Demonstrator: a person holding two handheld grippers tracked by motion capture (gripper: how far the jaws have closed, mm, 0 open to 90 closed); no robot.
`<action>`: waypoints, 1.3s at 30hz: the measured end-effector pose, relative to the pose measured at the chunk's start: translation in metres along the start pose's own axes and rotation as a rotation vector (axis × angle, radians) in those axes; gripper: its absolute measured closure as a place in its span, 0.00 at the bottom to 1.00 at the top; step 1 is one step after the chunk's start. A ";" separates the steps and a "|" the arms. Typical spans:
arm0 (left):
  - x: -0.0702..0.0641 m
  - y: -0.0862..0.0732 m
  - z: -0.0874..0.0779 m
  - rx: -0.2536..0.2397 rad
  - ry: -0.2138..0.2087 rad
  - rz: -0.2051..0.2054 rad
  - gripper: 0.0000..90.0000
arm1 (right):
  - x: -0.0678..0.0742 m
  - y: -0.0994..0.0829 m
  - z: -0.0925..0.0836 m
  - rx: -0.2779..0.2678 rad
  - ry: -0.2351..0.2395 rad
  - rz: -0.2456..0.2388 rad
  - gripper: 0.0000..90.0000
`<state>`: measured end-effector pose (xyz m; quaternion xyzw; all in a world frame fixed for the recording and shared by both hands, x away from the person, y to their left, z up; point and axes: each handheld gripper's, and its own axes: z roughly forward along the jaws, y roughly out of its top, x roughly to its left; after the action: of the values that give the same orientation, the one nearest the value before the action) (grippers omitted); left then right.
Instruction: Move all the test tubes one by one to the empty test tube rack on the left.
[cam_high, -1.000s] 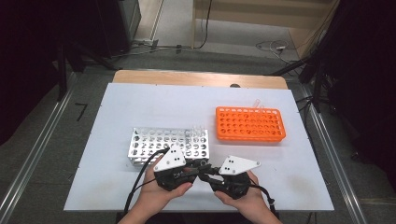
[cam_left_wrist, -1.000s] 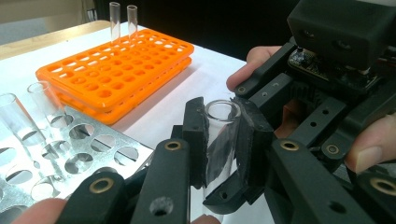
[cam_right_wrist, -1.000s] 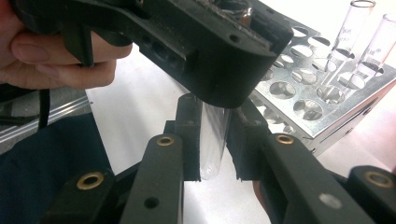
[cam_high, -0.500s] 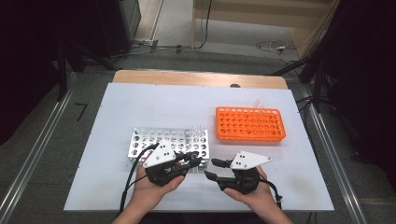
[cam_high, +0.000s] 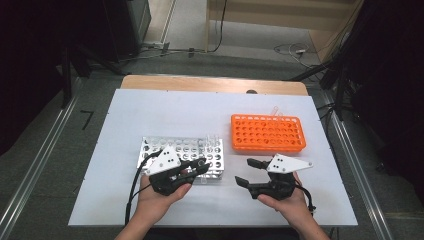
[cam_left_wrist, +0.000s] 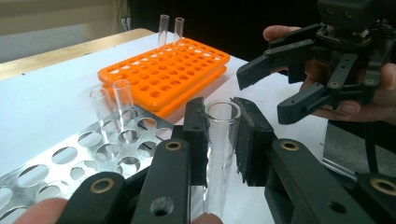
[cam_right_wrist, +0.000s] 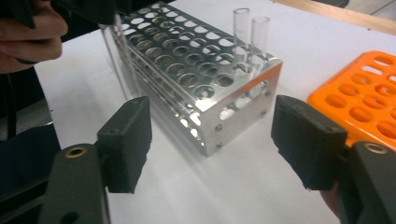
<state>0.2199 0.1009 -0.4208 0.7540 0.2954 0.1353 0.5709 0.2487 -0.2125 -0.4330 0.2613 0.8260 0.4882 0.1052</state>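
The left hand-held gripper (cam_high: 202, 169) now grips the tube (cam_left_wrist: 220, 154) alone beside the steel rack (cam_high: 150, 150), the right hand-held gripper (cam_high: 246, 172) having just opened and drawn away empty, handover apparently complete.

On the table (cam_high: 150, 110), the metal rack (cam_high: 182, 150) stands left of the plastic rack (cam_high: 267, 132).

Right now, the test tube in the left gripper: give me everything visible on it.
The test tube is clear and colourless, glass or plastic by its look, with an open round rim and nothing visible inside. It stands roughly upright, mouth up, clamped between the black pads of the left gripper, which press on both sides just below the rim. In the right gripper view its lower length hangs just in front of the metal rack. Its bottom end is hidden.
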 end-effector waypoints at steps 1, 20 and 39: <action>0.001 0.000 -0.001 0.002 0.003 0.000 0.84 | -0.002 -0.001 0.000 0.002 -0.008 0.001 0.28; 0.026 0.009 -0.021 -0.027 0.076 -0.019 0.84 | -0.032 -0.009 -0.012 -0.025 -0.069 0.050 0.06; 0.051 0.036 -0.011 -0.044 0.110 -0.011 0.84 | -0.049 -0.017 -0.022 -0.034 -0.101 0.080 0.05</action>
<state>0.2644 0.1334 -0.3898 0.7311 0.3271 0.1799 0.5710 0.2751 -0.2616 -0.4410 0.3167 0.8002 0.4920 0.1316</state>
